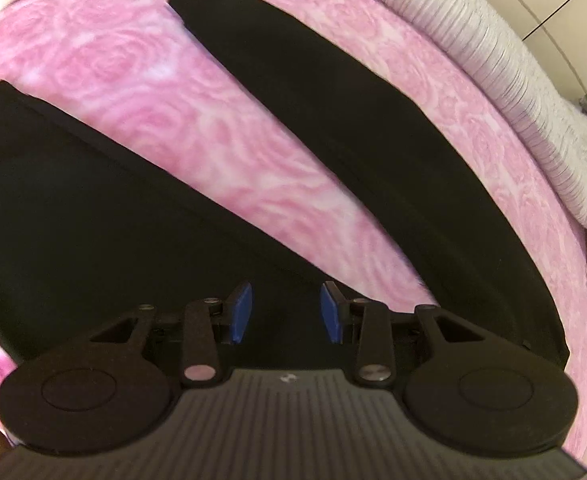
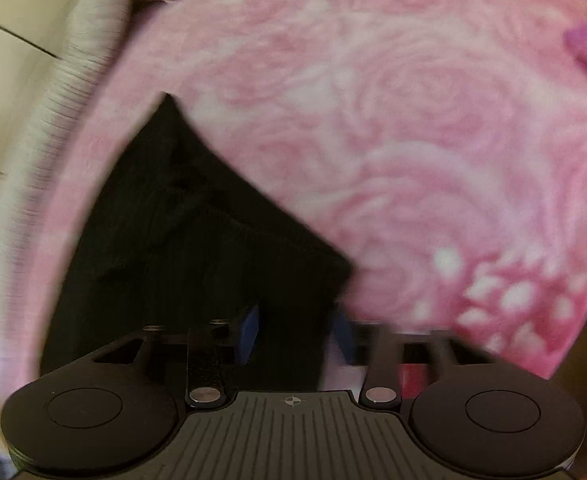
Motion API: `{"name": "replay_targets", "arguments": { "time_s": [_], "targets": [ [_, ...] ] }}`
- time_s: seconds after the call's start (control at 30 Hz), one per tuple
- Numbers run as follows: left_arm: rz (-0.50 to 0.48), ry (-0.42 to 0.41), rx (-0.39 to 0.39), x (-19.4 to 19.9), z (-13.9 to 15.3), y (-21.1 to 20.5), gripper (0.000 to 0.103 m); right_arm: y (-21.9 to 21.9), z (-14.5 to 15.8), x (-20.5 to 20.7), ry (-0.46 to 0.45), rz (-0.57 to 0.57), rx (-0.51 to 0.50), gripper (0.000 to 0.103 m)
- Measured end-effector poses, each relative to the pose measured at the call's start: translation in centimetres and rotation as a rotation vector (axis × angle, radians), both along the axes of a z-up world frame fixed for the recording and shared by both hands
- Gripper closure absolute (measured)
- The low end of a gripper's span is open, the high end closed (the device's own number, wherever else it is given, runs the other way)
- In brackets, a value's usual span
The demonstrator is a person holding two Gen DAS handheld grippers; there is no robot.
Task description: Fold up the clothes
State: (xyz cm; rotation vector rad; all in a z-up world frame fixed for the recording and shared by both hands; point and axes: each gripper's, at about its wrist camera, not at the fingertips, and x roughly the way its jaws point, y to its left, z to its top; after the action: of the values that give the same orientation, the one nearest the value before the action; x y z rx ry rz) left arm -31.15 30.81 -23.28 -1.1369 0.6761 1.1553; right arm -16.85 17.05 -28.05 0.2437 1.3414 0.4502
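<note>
A pair of black trousers (image 1: 93, 216) lies spread on a pink rose-patterned blanket (image 1: 133, 92), its two legs splayed apart; the far leg (image 1: 333, 120) runs up to the top of the left wrist view. My left gripper (image 1: 286, 310) is open with blue pads, hovering just above the crotch area where the legs meet. In the right wrist view a black end of the trousers (image 2: 197, 240) lies on the blanket (image 2: 393, 140). My right gripper (image 2: 297, 330) is open above the cloth's edge; the view is motion-blurred.
A grey ribbed cushion or bed edge (image 1: 533, 92) runs along the blanket's right side, and shows at left in the right wrist view (image 2: 65, 92). Cream tiled wall lies beyond it. A darker pink floral patch (image 2: 513, 304) is at the blanket's lower right.
</note>
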Motion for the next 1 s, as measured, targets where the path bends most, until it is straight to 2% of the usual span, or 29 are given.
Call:
{"name": "replay_targets", "arguments": {
  "time_s": [0.1,0.13,0.2,0.27,0.3,0.33,0.43,0.47,0.5,0.57,0.77,0.83,0.87,0.9,0.93,0.97,1.0],
  "targets": [
    [0.024,0.024,0.021,-4.2,0.7,0.1,0.071,0.7,2.1,-1.3,-0.133,0.033,-0.101,0.097],
    [0.037,0.04,0.029,-5.8,0.9,0.1,0.071,0.1,2.9,-1.7,-0.16,0.008,-0.123,0.097],
    [0.073,0.068,0.038,-9.2,1.0,-0.1,0.071,-0.9,2.9,-2.1,-0.141,-0.053,-0.169,0.097],
    [0.128,0.084,0.031,-12.4,1.0,-0.5,0.07,-0.9,1.5,-2.1,-0.086,-0.063,-0.193,0.095],
    [0.155,0.092,0.028,-14.0,1.0,-0.7,0.07,-0.8,0.9,-2.2,-0.065,-0.068,-0.196,0.092],
    [0.182,0.099,0.025,-15.6,1.0,-1.0,0.069,-0.7,0.9,-2.4,-0.083,-0.09,-0.198,0.09],
    [0.295,0.072,0.013,-19.9,0.8,-2.2,0.064,0.2,1.7,-3.3,-0.087,-0.113,-0.197,0.071],
    [0.33,0.048,0.008,-20.9,0.6,-2.4,0.063,0.2,1.9,-3.7,-0.089,-0.113,-0.181,0.061],
    [0.363,0.021,0.004,-21.7,0.3,-2.7,0.061,0.2,2.1,-4.2,-0.086,-0.109,-0.172,0.052],
    [0.395,-0.005,0.009,-22.7,0.0,-2.9,0.059,0.2,2.2,-5.1,-0.078,-0.103,-0.164,0.05],
    [0.307,0.063,0.103,-21.9,0.1,-2.3,0.056,-0.5,0.4,-5.7,-0.02,-0.198,-0.081,0.05],
    [0.278,0.085,0.135,-21.7,0.2,-2.1,0.065,-0.8,0.3,-5.6,-0.024,-0.204,-0.065,0.05],
    [0.263,0.096,0.15,-21.5,0.2,-2.0,0.092,-0.7,0.2,-5.5,-0.032,-0.189,-0.064,0.05],
    [0.248,0.108,0.166,-21.4,0.2,-1.9,0.098,-0.6,0.3,-5.4,-0.049,-0.165,-0.076,0.059],
    [0.233,0.119,0.182,-21.3,0.2,-1.8,0.098,-0.5,0.4,-5.3,-0.066,-0.14,-0.09,0.073],
    [0.219,0.13,0.197,-21.2,0.2,-1.8,0.098,-0.5,0.5,-5.2,-0.079,-0.117,-0.105,0.098],
    [0.204,0.141,0.213,-21.0,0.3,-1.7,0.098,-0.5,0.7,-5.1,-0.092,-0.095,-0.119,0.099]
  ]
}}
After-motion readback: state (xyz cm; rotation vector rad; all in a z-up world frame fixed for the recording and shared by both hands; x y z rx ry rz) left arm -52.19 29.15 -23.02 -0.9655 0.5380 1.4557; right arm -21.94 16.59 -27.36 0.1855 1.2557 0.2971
